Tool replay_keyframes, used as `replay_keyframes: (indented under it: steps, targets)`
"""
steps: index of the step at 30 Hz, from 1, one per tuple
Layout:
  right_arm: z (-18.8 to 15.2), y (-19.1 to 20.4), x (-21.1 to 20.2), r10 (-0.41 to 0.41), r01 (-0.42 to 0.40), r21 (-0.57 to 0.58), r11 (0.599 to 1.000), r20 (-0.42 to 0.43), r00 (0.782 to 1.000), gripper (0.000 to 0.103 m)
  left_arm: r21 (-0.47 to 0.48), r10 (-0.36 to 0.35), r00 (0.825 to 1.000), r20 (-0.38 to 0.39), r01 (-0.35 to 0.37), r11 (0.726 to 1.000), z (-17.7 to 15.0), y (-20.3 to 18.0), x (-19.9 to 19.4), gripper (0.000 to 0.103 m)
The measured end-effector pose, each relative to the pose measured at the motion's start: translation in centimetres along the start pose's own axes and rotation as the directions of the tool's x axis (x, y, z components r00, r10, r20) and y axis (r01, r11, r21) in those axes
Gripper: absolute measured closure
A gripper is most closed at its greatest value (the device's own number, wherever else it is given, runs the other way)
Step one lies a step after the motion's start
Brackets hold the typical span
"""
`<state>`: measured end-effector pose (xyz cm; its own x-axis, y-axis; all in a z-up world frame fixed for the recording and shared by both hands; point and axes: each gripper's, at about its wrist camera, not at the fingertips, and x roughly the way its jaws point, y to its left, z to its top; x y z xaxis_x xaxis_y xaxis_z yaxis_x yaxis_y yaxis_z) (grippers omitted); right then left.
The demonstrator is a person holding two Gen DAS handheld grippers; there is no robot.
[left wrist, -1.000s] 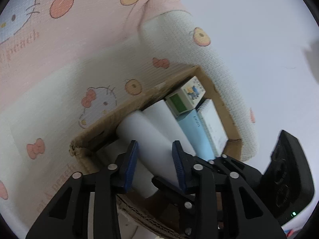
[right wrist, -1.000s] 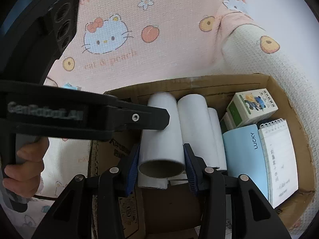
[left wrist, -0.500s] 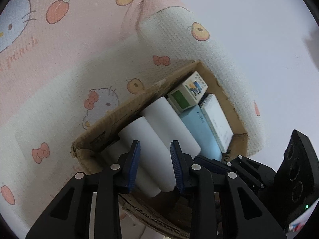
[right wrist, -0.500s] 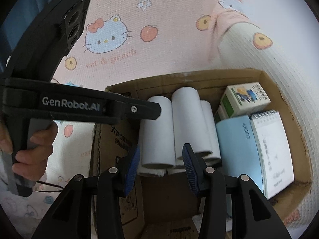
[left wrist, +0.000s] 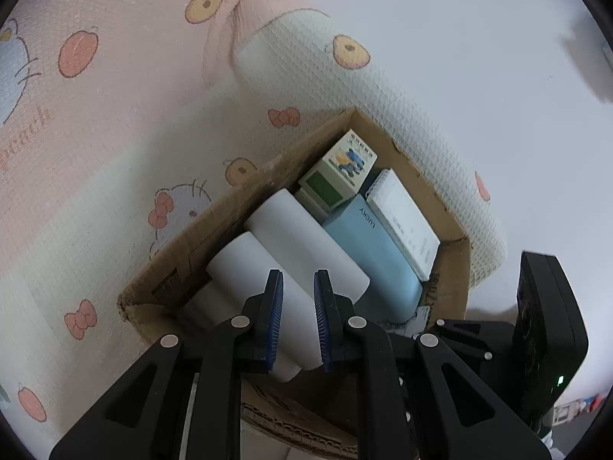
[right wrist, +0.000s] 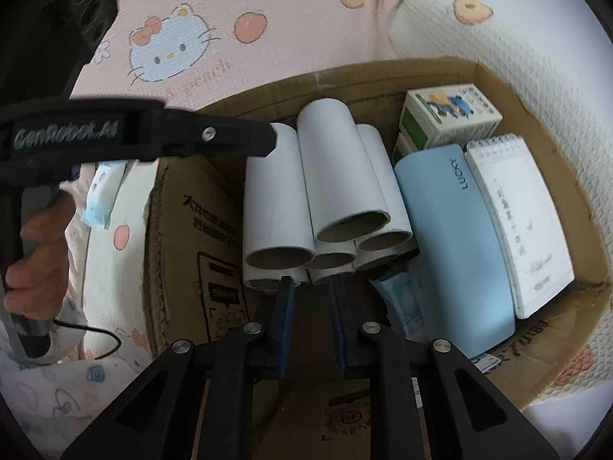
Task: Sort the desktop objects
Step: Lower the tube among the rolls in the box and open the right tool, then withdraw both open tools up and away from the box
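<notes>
A cardboard box (right wrist: 184, 230) holds several white paper rolls (right wrist: 341, 176), a blue "LUCKY" case (right wrist: 452, 237), a spiral notepad (right wrist: 521, 211) and a small green-and-white carton (right wrist: 448, 115). My right gripper (right wrist: 312, 287) hovers empty just in front of the roll ends, jaws narrowed to a small gap. My left gripper (left wrist: 299, 287) hangs above the rolls (left wrist: 306, 245) in the box (left wrist: 161, 287), jaws also narrow and empty. The case (left wrist: 375, 253), notepad (left wrist: 406, 218) and carton (left wrist: 341, 172) show in the left wrist view too.
The box sits on a pink and white Hello Kitty cloth (right wrist: 214, 27). The left gripper's body (right wrist: 134, 134) and the hand holding it (right wrist: 38, 253) cross the left of the right wrist view. A blue packet (right wrist: 99, 199) lies left of the box.
The right gripper let go of the roll it held, pulled back and narrowed its jaws. The left gripper rose away from the rolls and its jaws narrowed too.
</notes>
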<state>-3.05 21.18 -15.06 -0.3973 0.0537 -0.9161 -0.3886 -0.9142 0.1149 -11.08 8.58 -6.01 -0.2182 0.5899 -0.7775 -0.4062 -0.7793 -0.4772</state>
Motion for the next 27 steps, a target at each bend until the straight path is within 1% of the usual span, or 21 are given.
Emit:
replay_keyframes:
  steps: [3,7,13,15,18,21,23,25,27]
  targets:
    - [0.3,-0.5,0.2,0.003,-0.003,0.024,1.0,0.002,1.0,0.088,0.017,-0.002,1.0,-0.01,0.003,1.0,0.0,-0.3,0.2,0.084]
    - [1.0,-1.0,0.6,0.016,-0.016,0.05,0.999,0.005,1.0,0.088,0.048,0.015,1.0,-0.005,-0.015,0.999,-0.1,-0.7,0.2,0.084]
    - [2.0,-1.2,1.0,-0.026,0.025,0.06,0.998,0.019,0.999,0.087,0.069,0.013,1.0,-0.018,-0.012,0.998,-0.3,-0.9,0.2,0.084]
    - [3.0,-1.8,1.3,-0.014,0.013,0.067,0.998,0.013,1.0,0.087,0.081,0.016,1.0,-0.018,-0.014,0.997,-0.4,-1.0,0.2,0.084]
    - [2.9,-1.6,1.5,-0.004,0.003,0.072,0.997,0.01,1.0,0.087,0.103,0.034,0.999,-0.008,-0.033,0.994,-0.3,-1.3,0.1,0.083]
    - [2.8,-1.1,1.4,0.003,-0.003,0.057,0.998,0.01,1.0,0.087,0.131,0.057,0.998,0.014,-0.059,0.99,-0.3,-1.7,-0.2,0.076]
    - [2.6,-0.7,1.1,-0.005,0.004,0.058,0.998,0.021,1.0,0.087,0.148,0.064,0.998,0.029,-0.067,0.987,-0.2,-1.9,-0.5,0.066]
    - [2.5,-0.5,0.6,-0.002,-0.001,0.072,0.997,0.037,0.999,0.087,0.166,0.073,0.996,0.045,-0.08,0.983,-0.2,-2.2,-0.8,0.063]
    - [2.3,-0.2,0.1,-0.024,0.019,0.08,0.997,0.058,0.998,0.087,0.184,0.083,0.995,0.063,-0.093,0.979,-0.2,-2.5,-1.1,0.063]
